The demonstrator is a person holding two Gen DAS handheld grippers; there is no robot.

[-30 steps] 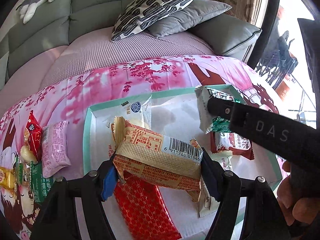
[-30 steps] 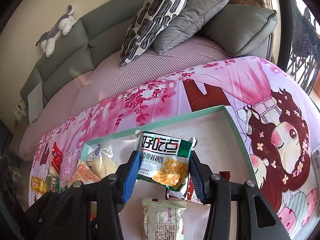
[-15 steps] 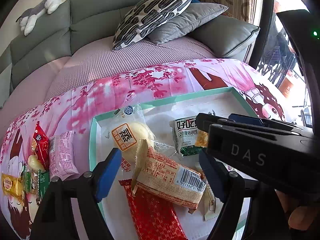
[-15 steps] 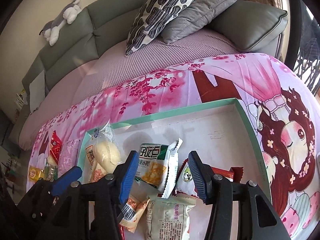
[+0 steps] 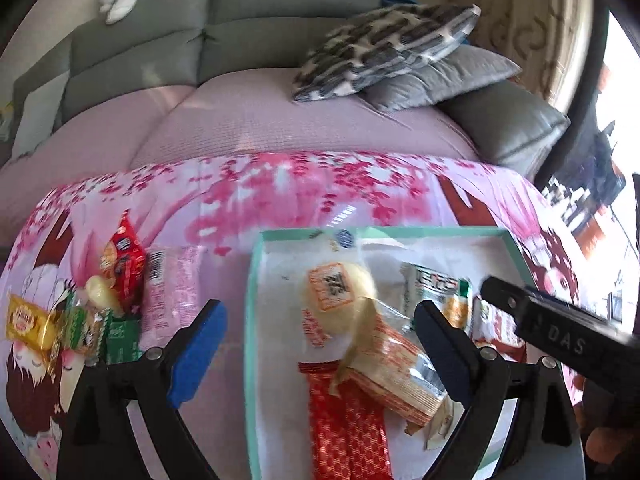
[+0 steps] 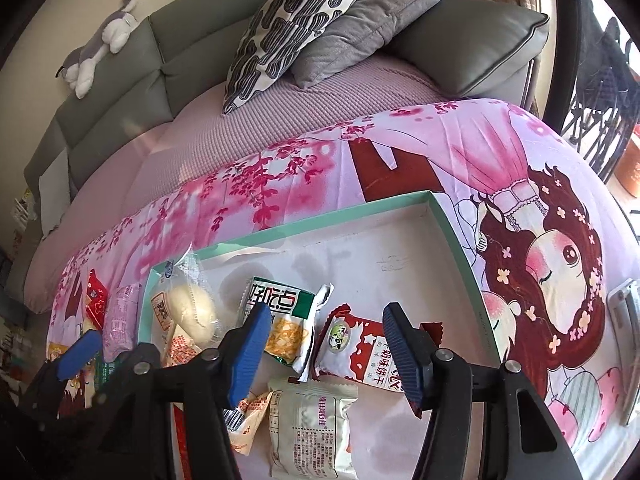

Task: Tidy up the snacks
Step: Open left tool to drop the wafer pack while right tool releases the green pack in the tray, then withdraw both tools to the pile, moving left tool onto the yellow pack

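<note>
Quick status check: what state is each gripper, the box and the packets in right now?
Left gripper: fingers opening, holding nothing.
Right gripper: fingers opening, nothing gripped.
Shallow mint-green cardboard box: lidless, partly filled.
Green-and-white snack packet: lying loose in box.
Clear-wrapped pale bun: sealed, in box.
Red foil packet: flat in box.
Pink snack packet: outside box, on blanket.

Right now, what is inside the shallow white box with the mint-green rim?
Snack packets lie in the mint-rimmed white box: a clear-wrapped pale bun, a green-and-white cracker packet, a red-and-white biscuit packet, a pale green packet. The box's near part is covered by the grippers.
</note>
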